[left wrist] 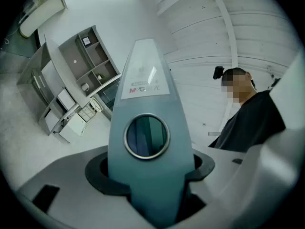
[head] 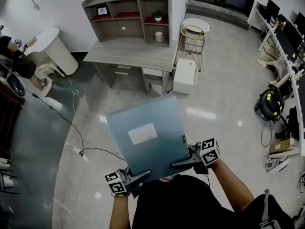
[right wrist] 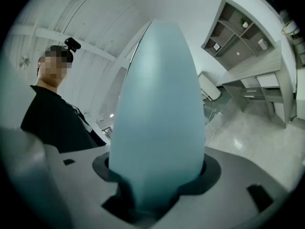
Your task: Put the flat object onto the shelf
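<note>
A flat blue-grey binder [head: 147,135] with a white label is held level over the floor, in front of the person. My left gripper [head: 136,178] is shut on its near left corner, and my right gripper [head: 186,162] is shut on its near right edge. In the left gripper view the binder's spine [left wrist: 147,128], with a round finger hole, stands up between the jaws of the left gripper [left wrist: 150,175]. The binder's plain edge [right wrist: 159,104] fills the jaws of the right gripper [right wrist: 157,180]. The grey shelf unit [head: 128,13] stands on a desk [head: 133,51] far ahead.
A mug [head: 159,36] and a small plant [head: 157,16] sit in the shelf's right compartments. A white cabinet [head: 185,75] and a wire side table [head: 193,35] stand right of the desk. A cable with a power strip [head: 81,151] lies on the floor at left, and a vacuum cleaner [head: 269,104] at right.
</note>
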A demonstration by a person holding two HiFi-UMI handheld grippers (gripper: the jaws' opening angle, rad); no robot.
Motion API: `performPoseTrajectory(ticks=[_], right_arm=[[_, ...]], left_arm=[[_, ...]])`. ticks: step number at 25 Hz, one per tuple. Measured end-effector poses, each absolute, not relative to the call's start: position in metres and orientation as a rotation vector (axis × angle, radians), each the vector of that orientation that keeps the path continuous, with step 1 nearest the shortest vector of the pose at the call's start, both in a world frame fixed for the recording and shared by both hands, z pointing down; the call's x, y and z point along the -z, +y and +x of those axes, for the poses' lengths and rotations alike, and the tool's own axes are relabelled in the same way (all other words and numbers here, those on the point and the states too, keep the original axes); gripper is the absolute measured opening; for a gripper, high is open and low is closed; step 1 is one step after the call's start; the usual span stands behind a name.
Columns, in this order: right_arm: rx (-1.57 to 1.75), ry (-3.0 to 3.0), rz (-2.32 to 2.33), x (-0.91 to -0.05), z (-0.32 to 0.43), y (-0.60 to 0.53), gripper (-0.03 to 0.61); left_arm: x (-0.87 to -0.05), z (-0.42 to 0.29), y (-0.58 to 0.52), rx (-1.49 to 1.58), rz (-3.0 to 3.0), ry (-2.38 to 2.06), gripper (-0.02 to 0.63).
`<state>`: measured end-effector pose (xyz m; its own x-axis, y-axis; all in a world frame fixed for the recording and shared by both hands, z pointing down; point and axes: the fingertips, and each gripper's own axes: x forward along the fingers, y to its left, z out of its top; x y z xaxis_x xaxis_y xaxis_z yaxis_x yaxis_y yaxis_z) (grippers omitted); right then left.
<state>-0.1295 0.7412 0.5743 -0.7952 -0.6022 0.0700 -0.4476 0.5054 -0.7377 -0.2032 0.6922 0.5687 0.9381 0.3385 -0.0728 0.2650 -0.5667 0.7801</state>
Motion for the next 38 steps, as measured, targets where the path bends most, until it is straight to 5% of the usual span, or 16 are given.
performPoseTrajectory(ticks=[19,38], right_arm=[[1.31,2.562,-0.652,-0.601,-0.114,0.697,0.293],[1.412,2.783,-0.413,-0.6,-0.246,0.351,0.293]], left_arm=[[-0.595,-0.195,0.662,-0.034,2.172,0.19,0.302],[-0.597,-0.336,0.339,0.196,2.181,-0.052,0.302]])
